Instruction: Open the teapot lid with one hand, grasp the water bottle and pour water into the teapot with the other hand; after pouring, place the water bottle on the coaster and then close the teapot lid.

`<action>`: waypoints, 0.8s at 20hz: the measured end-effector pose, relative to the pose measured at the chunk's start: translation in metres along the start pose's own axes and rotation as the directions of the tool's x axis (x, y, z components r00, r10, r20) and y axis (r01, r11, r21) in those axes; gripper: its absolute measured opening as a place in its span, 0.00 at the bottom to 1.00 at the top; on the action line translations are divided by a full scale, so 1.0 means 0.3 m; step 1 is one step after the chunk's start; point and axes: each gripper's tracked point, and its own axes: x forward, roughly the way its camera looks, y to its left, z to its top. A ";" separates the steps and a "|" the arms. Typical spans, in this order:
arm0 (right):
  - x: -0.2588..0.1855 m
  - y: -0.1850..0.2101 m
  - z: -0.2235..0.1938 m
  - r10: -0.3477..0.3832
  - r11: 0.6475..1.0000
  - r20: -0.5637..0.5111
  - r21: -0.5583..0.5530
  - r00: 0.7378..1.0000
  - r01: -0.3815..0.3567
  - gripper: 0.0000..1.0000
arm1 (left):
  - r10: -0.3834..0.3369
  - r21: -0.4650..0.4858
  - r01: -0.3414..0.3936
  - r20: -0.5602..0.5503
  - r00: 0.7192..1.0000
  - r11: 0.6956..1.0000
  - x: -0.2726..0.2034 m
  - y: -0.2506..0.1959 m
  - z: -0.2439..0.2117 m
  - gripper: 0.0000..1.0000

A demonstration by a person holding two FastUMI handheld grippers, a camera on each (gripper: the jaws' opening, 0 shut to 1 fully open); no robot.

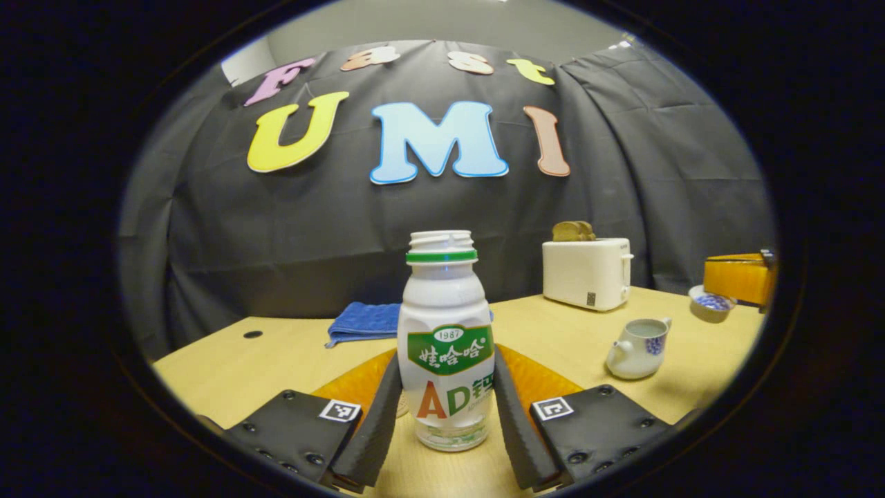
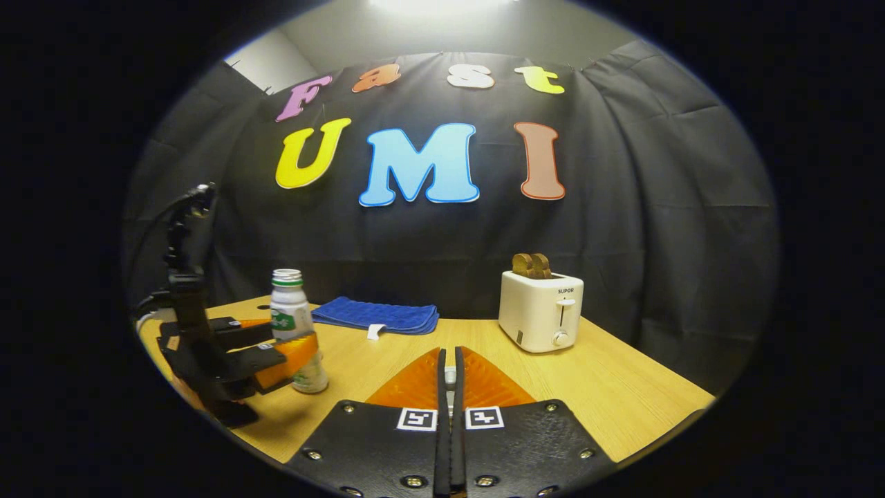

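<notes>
- You are working at a pale wooden table set against the booth's black cloth wall.
- In the left gripper view, the water bottle stands upright on the table, cap off, right between your left gripper fingers; they sit close along both of its sides, but you cannot tell whether they actually press on it.
- In the right gripper view, the same bottle stands at the left, with the left gripper around its lower half.
- The teapot sits to the right of the bottle, well apart, its top open and no lid on it.
- Your right gripper has its fingers nearly together; something small and pale sits between them, too hidden to identify.
- A white toaster with bread in its slots stands near the wall, and a folded blue cloth lies behind the bottle.
</notes>
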 end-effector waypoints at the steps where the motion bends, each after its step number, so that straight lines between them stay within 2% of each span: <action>1: -0.067 -0.004 0.007 0.010 1.000 0.011 0.013 1.000 -0.010 0.00 | -0.006 0.030 0.006 0.005 1.000 1.000 -0.005 -0.012 0.010 0.79; 5: -0.235 -0.024 -0.017 0.022 0.998 0.032 0.052 0.999 -0.024 0.00 | -0.019 0.174 0.015 0.022 1.000 0.985 -0.002 -0.064 0.055 0.79; 6: -0.265 -0.030 -0.022 0.019 0.999 0.037 0.049 0.999 -0.021 0.00 | -0.023 0.211 0.017 0.027 0.999 0.977 -0.001 -0.079 0.062 0.71; 8: -0.317 -0.040 -0.036 0.014 0.999 0.048 0.045 0.999 -0.016 0.00 | -0.039 0.281 0.028 0.033 0.999 0.959 0.003 -0.119 0.084 0.71; 10: -0.359 -0.037 -0.052 0.022 0.998 0.055 0.058 0.998 -0.025 0.00 | -0.061 0.345 0.049 0.024 0.998 0.937 0.014 -0.167 0.085 0.80; 11: -0.377 -0.033 -0.059 0.030 0.998 0.061 0.061 0.998 -0.034 0.00 | -0.065 0.392 0.053 0.017 0.998 0.919 0.018 -0.184 0.084 0.80; 14: -0.434 -0.050 -0.065 0.036 0.998 0.090 0.045 0.995 -0.040 0.01 | -0.074 0.549 0.062 0.001 0.997 0.833 0.050 -0.225 0.094 0.80; 16: -0.455 -0.061 -0.057 0.031 0.999 0.103 0.042 0.994 -0.036 0.00 | -0.087 0.608 0.071 -0.004 0.996 0.790 0.071 -0.264 0.105 0.80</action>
